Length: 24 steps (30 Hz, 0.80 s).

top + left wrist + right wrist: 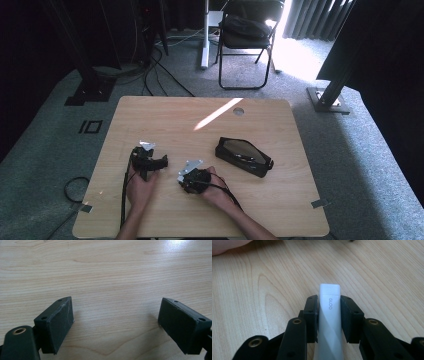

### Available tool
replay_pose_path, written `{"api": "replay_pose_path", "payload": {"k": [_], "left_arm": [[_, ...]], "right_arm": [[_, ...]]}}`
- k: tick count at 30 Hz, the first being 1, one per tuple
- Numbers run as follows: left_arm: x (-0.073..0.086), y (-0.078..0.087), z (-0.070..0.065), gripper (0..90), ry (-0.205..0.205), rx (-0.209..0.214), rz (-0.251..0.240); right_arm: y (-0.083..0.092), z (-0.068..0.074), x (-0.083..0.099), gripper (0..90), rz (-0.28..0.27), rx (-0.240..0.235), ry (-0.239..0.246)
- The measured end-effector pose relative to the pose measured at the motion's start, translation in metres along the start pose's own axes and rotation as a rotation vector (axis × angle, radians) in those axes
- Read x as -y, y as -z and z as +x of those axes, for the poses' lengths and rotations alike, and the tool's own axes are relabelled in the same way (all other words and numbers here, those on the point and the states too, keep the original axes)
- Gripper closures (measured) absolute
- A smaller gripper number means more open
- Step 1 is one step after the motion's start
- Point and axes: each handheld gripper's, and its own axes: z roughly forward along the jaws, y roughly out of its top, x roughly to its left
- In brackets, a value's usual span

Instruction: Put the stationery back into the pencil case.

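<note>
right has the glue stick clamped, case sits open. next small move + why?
Probably lift the glue stick slightly and carry it toward the open black case, which lies apart from it, beyond the right gripper. Its pads press both sides of the stick, so the grip looks secure. The left gripper is open over bare table, so it can wait.

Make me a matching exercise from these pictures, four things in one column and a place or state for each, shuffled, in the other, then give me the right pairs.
Things:
1. left claw
2. right claw
3. black pouch
4. folding chair

Places or states:
A. on the floor beyond the table
B. open, bare wood between its jaws
C. shut on the white glue stick
D. lying on the table, right of both hands

Pairs: 1-B, 2-C, 3-D, 4-A
</note>
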Motion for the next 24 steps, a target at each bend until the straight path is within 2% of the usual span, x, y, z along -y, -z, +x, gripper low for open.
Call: {"api": "replay_pose_path", "payload": {"k": [6,10,24], "left_arm": [[0.0000,0.0000,0.0000,13.3,0.000,0.000,0.000],[0.0000,0.0000,0.0000,13.3,0.000,0.000,0.000],[0.0000,0.0000,0.0000,13.3,0.000,0.000,0.000]], "right_arm": [[-0.0014,-0.0012,-0.0015,70.8,0.001,-0.009,-0.017],[-0.0007,0.0006,-0.0013,71.2,0.003,0.010,0.000],[0.0052,0.0002,0.0040,71.4,-0.009,0.024,-0.007]]}}
